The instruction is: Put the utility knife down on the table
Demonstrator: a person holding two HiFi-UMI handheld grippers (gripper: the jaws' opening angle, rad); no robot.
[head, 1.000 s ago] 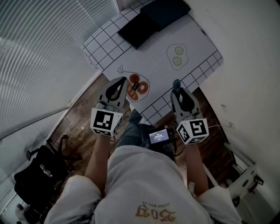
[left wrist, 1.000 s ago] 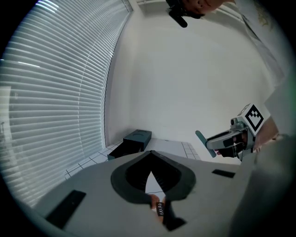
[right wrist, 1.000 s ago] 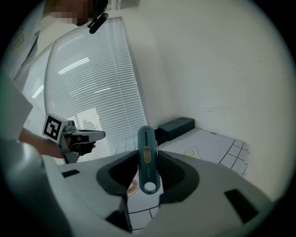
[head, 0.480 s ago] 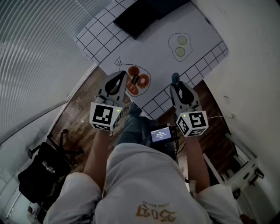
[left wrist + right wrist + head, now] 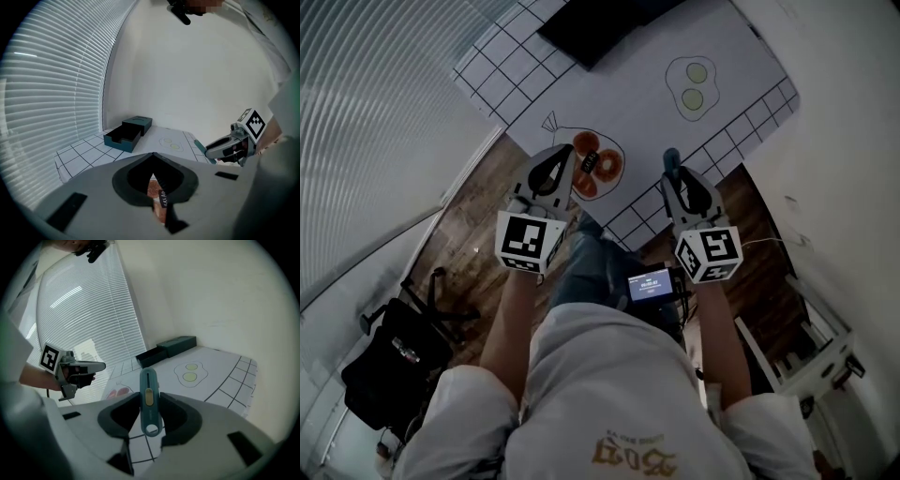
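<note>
Fingers of the right gripper [image 5: 674,180] clamp the utility knife [image 5: 147,386], which juts ahead of them over the tabletop [image 5: 630,98] edge. Lower it flat before loosening. The left gripper [image 5: 562,157] is pinched together, empty.

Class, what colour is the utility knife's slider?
Yellow slider on the teal utility knife; right gripper view shows it best.

Two tools: left tool [image 5: 564,153], right tool [image 5: 674,178]. One utility knife [image 5: 148,380] (teal). One dark box [image 5: 127,132]. One table [image 5: 628,94].
</note>
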